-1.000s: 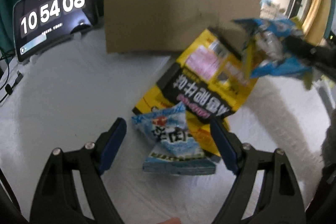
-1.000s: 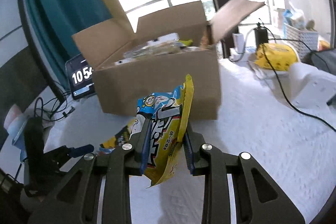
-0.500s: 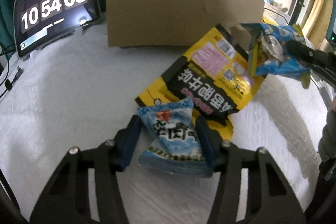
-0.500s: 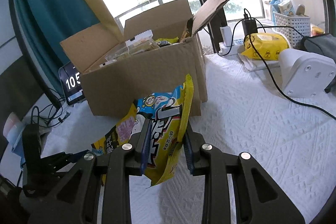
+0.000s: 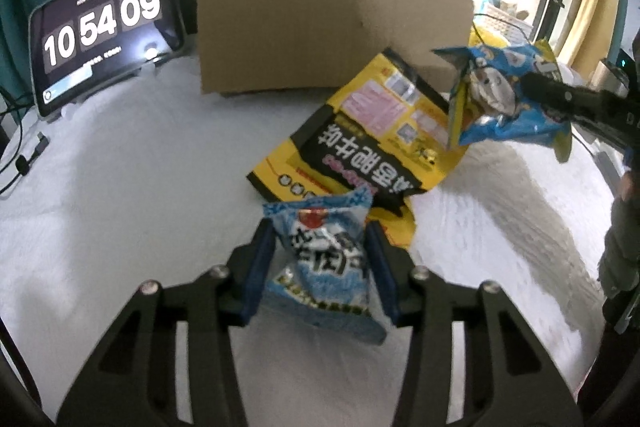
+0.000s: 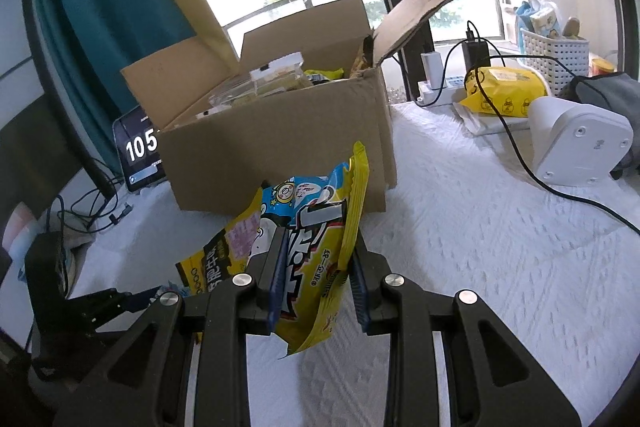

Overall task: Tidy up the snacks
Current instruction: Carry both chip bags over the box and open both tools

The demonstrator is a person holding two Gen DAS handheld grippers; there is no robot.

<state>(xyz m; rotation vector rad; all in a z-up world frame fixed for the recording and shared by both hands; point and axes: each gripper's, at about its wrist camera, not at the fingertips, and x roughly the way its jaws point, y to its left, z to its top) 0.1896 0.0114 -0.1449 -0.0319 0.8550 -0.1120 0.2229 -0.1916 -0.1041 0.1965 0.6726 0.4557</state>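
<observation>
My left gripper is shut on a light blue snack packet and holds it just above the white cloth. A large yellow and black snack bag lies flat just beyond it, in front of the open cardboard box. My right gripper is shut on a blue and yellow snack bag, held upright above the table in front of the box. That bag also shows at the right of the left wrist view. Several packets fill the box.
A tablet clock stands left of the box with cables beside it. To the right are a white device, a black cable, a yellow wipes pack, chargers and a white basket.
My left gripper closed on the light blue packet and lifted it slightly. My right gripper moved back and right from the box with its bag still held.
</observation>
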